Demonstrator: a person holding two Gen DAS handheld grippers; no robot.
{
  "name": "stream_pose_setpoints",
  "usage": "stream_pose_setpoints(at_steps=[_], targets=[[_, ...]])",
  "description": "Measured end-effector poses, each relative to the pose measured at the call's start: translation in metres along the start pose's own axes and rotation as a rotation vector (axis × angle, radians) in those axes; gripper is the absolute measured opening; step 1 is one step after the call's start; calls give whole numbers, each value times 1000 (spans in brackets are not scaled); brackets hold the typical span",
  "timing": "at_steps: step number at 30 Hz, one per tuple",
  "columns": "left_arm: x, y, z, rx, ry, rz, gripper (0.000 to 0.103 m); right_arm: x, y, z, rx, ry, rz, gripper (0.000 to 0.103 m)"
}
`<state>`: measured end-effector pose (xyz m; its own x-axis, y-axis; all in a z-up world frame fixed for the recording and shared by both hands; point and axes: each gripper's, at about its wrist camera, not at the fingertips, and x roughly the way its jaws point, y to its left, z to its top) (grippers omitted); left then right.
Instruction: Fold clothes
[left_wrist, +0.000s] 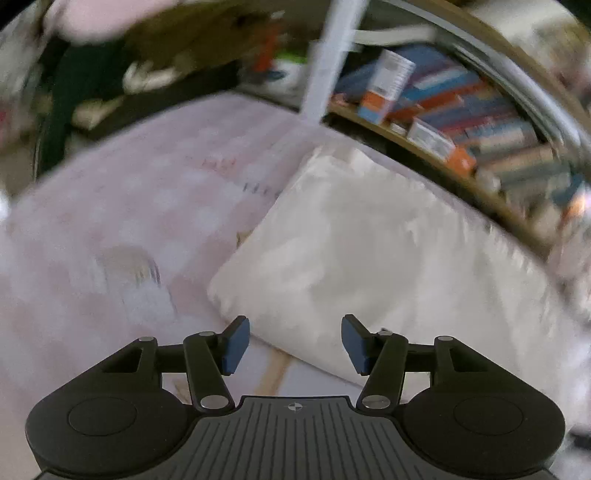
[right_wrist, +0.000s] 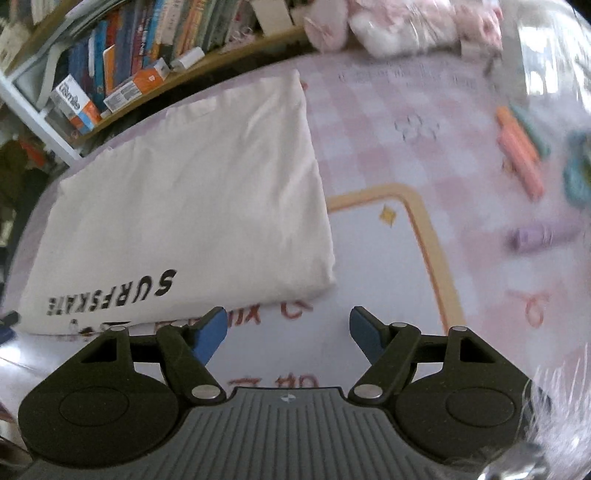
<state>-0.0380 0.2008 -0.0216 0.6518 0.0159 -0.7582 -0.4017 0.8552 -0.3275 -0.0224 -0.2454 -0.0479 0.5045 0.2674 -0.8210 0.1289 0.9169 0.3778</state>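
A white folded T-shirt (right_wrist: 192, 206) with black "SURFSKATE" lettering lies flat on the pink checked cloth (right_wrist: 388, 110). It also shows, blurred, in the left wrist view (left_wrist: 369, 254). My left gripper (left_wrist: 295, 343) is open and empty, just above the shirt's near edge. My right gripper (right_wrist: 288, 332) is open and empty, hovering by the shirt's near right corner, over the cloth's white panel.
A bookshelf (right_wrist: 129, 55) full of books runs along the far side of the cloth; it also shows in the left wrist view (left_wrist: 480, 122). Pink plush toys (right_wrist: 388, 26) sit at the back. Orange, teal and purple printed shapes or items (right_wrist: 517, 155) lie on the right.
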Motion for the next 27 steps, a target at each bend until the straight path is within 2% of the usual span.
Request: stream_pose_setpoints(at_steps=[3, 6, 12, 15, 20, 27], targets=[[4, 14, -3, -180, 27, -55, 54, 1, -9, 3, 71, 43, 75, 65], [8, 28, -8, -350, 40, -98, 53, 5, -23, 9, 169, 79, 156, 55], [11, 52, -20, -624, 25, -144, 51, 12, -45, 12, 345, 122, 269, 51], [13, 60, -24, -702, 10, -137, 51, 13, -51, 12, 397, 138, 305, 50], [16, 65, -25, -756, -17, -131, 51, 19, -61, 13, 493, 153, 357, 50], [21, 74, -23, -851, -57, -137, 51, 19, -65, 17, 610, 91, 310, 37]])
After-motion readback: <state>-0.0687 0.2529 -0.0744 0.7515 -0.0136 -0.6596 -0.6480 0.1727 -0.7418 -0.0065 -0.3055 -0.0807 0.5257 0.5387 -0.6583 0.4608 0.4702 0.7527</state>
